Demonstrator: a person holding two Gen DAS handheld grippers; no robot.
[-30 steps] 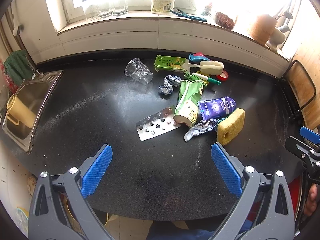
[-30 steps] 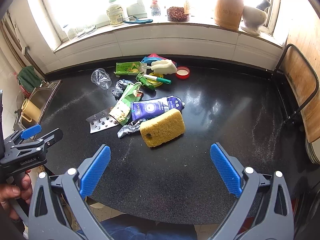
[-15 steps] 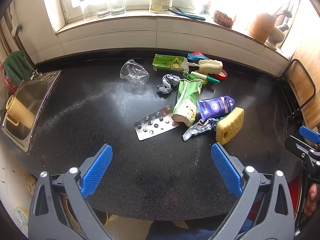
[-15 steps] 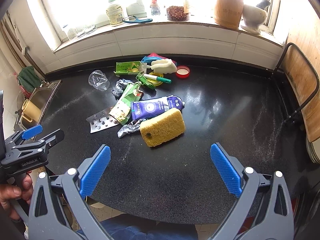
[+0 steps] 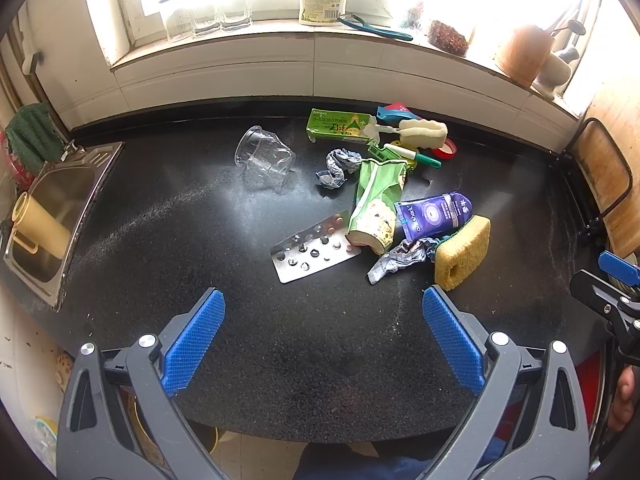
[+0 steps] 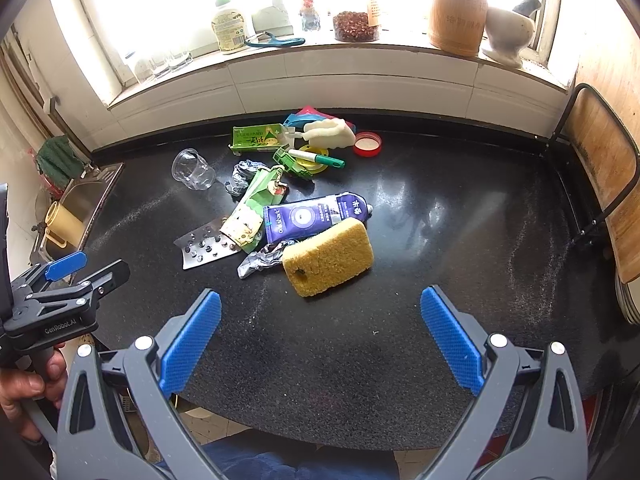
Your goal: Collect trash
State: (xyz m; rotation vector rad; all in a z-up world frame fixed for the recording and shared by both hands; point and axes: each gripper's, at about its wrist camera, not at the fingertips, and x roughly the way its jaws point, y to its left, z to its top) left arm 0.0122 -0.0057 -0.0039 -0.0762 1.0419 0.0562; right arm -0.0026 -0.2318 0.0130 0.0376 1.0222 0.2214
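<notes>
Litter lies heaped on the black counter [image 5: 168,216]: a silver pill blister [image 5: 314,251] [image 6: 206,246], a green snack bag [image 5: 378,204] [image 6: 256,200], a purple pouch [image 5: 434,214] [image 6: 316,216], a crumpled foil wrapper [image 5: 400,258] [image 6: 260,262], a grey paper wad [image 5: 338,167], a clear plastic cup [image 5: 264,156] [image 6: 192,170] on its side and a green box [image 5: 340,126] [image 6: 256,138]. My left gripper [image 5: 323,340] hovers open over the counter's front edge, short of the blister. My right gripper [image 6: 320,338] is open and empty, just short of the yellow sponge [image 6: 328,256] [image 5: 462,252].
A steel sink [image 5: 52,216] with a yellow mug sits at the left. Behind the litter lie a foam brush [image 6: 330,132], a green marker [image 6: 318,157] and a red lid [image 6: 368,144]. Bottles, glasses and jars line the windowsill. A wooden chair [image 6: 604,168] stands at the right.
The left wrist view has shifted slightly, so the litter sits a little further left and higher. Both grippers stay open and nothing on the counter has moved.
</notes>
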